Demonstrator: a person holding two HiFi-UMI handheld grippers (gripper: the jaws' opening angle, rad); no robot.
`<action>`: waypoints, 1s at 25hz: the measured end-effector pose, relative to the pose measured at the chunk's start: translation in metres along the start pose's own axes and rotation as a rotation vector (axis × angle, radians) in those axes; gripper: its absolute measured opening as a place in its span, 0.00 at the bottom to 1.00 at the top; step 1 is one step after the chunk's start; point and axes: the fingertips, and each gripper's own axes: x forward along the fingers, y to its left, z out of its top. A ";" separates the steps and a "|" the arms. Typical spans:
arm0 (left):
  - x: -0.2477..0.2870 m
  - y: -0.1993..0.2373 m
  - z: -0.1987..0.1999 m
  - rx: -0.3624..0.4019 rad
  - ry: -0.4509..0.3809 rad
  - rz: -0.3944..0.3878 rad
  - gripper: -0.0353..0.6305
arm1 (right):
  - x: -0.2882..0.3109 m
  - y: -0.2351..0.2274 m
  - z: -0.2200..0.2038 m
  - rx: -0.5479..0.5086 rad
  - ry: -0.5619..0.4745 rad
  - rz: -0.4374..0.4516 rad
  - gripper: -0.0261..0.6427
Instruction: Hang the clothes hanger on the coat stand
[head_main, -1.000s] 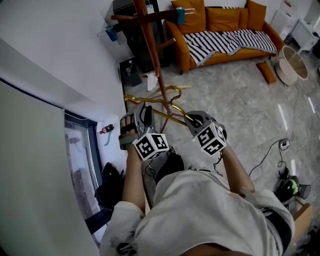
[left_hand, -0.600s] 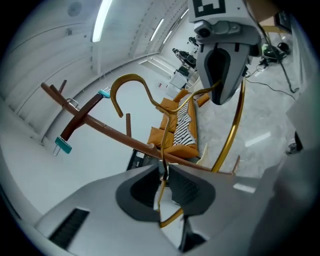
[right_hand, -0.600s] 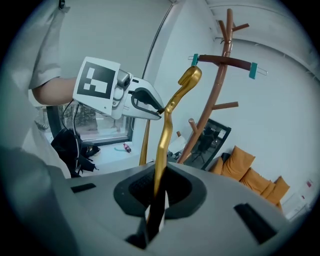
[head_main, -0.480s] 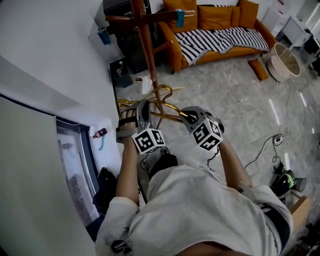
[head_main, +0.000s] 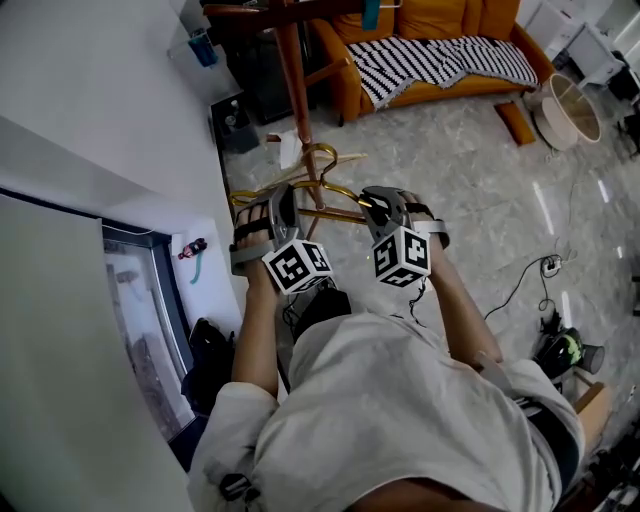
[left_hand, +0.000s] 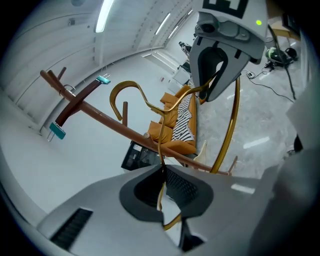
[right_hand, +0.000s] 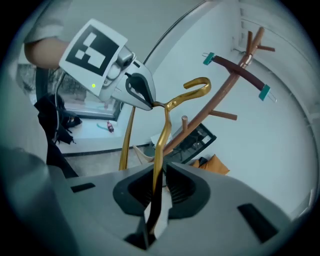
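Note:
A gold metal clothes hanger (head_main: 335, 190) is held in the air between both grippers, its hook (head_main: 322, 152) close to the brown wooden coat stand (head_main: 293, 80). My left gripper (head_main: 283, 197) grips one shoulder of the hanger; its jaws are closing, with the wire (left_hand: 161, 150) pinched between the pads. My right gripper (head_main: 377, 203) is shut on the other shoulder (right_hand: 161, 145). In the right gripper view the hook (right_hand: 196, 85) curves just in front of the slanted stand (right_hand: 220, 95). The stand's arms carry teal clips (right_hand: 208, 58).
An orange sofa (head_main: 440, 20) with a striped blanket stands behind the coat stand. A round basket (head_main: 568, 105) is at the far right, with cables (head_main: 540, 270) on the marble floor. A dark cabinet (head_main: 250, 70) and a white wall (head_main: 90, 110) lie to the left.
The left gripper's jaws have closed onto the hanger. The right gripper has come closer to the left one, and both have carried the hanger a little nearer the stand.

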 end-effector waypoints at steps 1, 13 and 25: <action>0.000 -0.002 -0.001 -0.011 0.013 0.005 0.09 | 0.002 -0.001 -0.001 -0.023 0.011 -0.019 0.06; 0.011 -0.008 -0.031 -0.097 0.144 0.031 0.09 | 0.010 0.000 0.022 -0.033 -0.040 -0.028 0.25; 0.029 -0.015 -0.021 -0.136 0.119 0.003 0.09 | 0.024 -0.011 0.016 -0.063 -0.010 -0.072 0.08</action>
